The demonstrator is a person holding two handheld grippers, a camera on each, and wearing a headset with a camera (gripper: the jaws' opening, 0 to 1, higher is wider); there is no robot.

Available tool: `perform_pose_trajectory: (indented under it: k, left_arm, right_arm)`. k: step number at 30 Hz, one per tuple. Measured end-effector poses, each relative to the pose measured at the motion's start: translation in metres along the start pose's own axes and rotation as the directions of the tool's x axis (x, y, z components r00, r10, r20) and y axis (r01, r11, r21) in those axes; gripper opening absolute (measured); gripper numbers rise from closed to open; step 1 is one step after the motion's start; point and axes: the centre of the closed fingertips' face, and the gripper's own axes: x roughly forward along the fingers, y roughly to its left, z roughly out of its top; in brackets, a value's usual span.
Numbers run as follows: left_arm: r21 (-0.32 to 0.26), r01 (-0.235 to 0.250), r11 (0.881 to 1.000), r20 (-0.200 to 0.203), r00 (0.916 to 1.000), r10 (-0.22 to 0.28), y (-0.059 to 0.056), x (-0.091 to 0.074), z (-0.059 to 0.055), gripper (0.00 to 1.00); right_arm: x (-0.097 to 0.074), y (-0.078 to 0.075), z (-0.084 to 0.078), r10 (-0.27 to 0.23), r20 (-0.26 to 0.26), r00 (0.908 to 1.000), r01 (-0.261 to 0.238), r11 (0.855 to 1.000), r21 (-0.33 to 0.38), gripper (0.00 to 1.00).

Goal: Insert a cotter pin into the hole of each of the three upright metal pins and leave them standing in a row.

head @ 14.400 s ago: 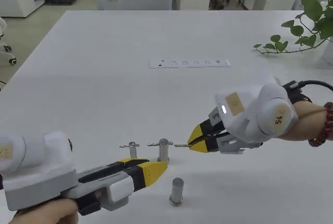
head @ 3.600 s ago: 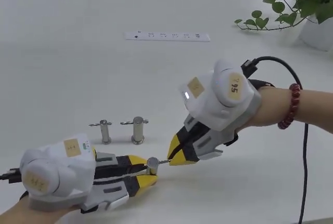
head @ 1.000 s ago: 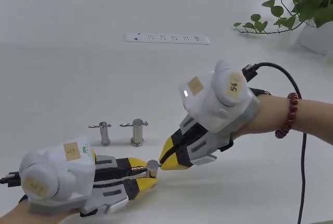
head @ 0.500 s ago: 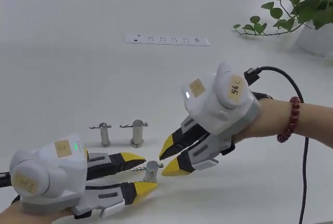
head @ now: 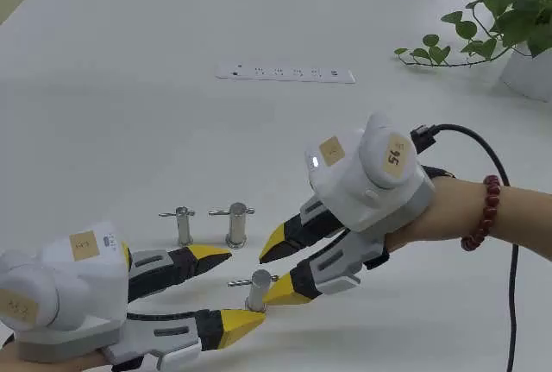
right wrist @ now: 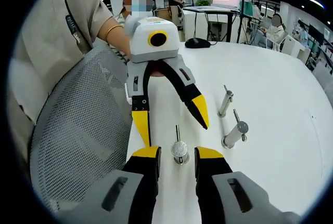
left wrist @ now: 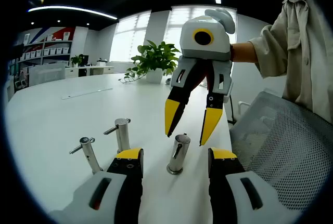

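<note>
Left gripper (head: 233, 288) is wide open, jaws spread either side of the near pin (head: 257, 293), gripping nothing. Right gripper (head: 275, 275) is open too, coming in from the opposite side, so the yellow tips of the two face each other across the pin. The right's lower tip sits just beside the pin in the head view, and whether it touches I cannot tell. The near pin stands upright on the white table (head: 121, 104), with a cotter pin (head: 239, 283) poking out sideways near its top, toward the left gripper. In the right gripper view the pin sits in the gap between that gripper's own jaws, clear of both. Behind it, away from the person, a thin pin (head: 184, 226) and a thick pin (head: 236, 226) stand upright side by side, each with a cotter through its head. The near pin is in front of those two, out of their line. Far up the table lies a power strip (head: 285, 73), and a plant (head: 509, 18) sits at the far right.
</note>
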Motion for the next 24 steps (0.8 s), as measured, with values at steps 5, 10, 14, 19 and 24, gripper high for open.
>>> perform_pose_trajectory:
  k: [5,10,14,19,24]
  left_arm:
    - [-0.004,-0.012,1.0,0.008,0.9999,0.012,-0.001,-0.004,0.003,0.54]
    - [-0.003,-0.021,1.0,0.011,0.9997,0.021,-0.004,-0.007,0.004,0.57]
    - [-0.011,-0.035,0.999,0.015,0.9993,0.035,-0.003,-0.011,0.005,0.59]
    - [-0.022,-0.056,0.998,0.017,0.9982,0.057,-0.001,-0.017,0.004,0.61]
    - [-0.025,-0.071,0.997,0.011,0.9974,0.072,0.0,-0.02,0.003,0.63]
  right_arm:
    - [0.003,-0.001,-0.001,-0.013,0.001,0.9999,0.013,1.0,-0.005,0.27]
    - [0.005,-0.003,-0.003,-0.024,0.002,0.9997,0.024,1.0,-0.007,0.26]
    - [0.008,-0.004,-0.005,-0.026,0.004,0.9997,0.026,1.0,-0.007,0.26]
    - [0.012,-0.002,-0.005,-0.02,0.014,0.9997,0.02,1.0,-0.017,0.23]
    - [0.013,-0.004,-0.006,-0.023,0.024,0.9994,0.024,0.999,-0.021,0.16]
